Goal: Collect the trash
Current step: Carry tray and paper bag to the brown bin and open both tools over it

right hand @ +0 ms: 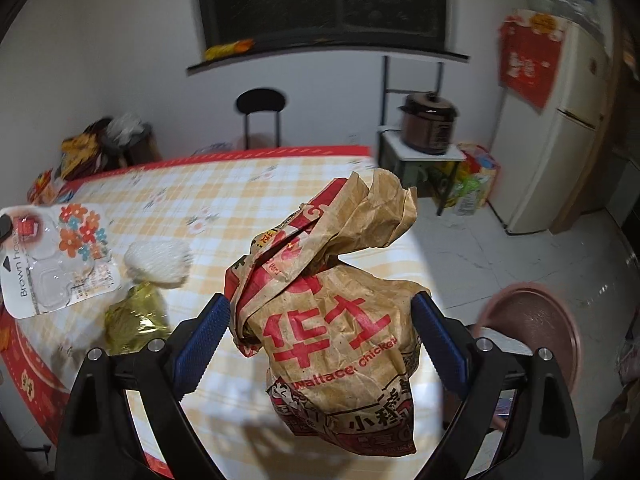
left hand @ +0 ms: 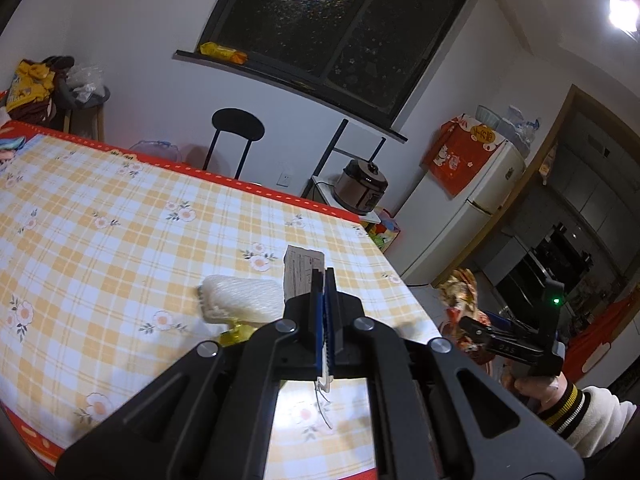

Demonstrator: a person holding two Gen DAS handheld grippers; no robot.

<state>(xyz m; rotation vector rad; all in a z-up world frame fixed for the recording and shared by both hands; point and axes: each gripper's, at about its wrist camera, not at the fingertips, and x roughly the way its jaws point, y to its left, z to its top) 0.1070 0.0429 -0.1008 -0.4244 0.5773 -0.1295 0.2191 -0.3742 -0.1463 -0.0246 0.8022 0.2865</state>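
The table runs past both frames. Above its near corner, the right gripper clamps the paper bag; its bottom is cut off. The left gripper pinches edge-on packaging, whose face only the right view shows, beside the foam net.

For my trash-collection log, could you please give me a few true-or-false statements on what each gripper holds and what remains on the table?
1. The left gripper is shut on the plastic-and-card package. True.
2. The right gripper holds a glass bottle. False: the paper bag sits between its jaws.
3. A white foam net lies on the table. True.
4. The gold wrapper hangs from the window. False: it lies on the table.
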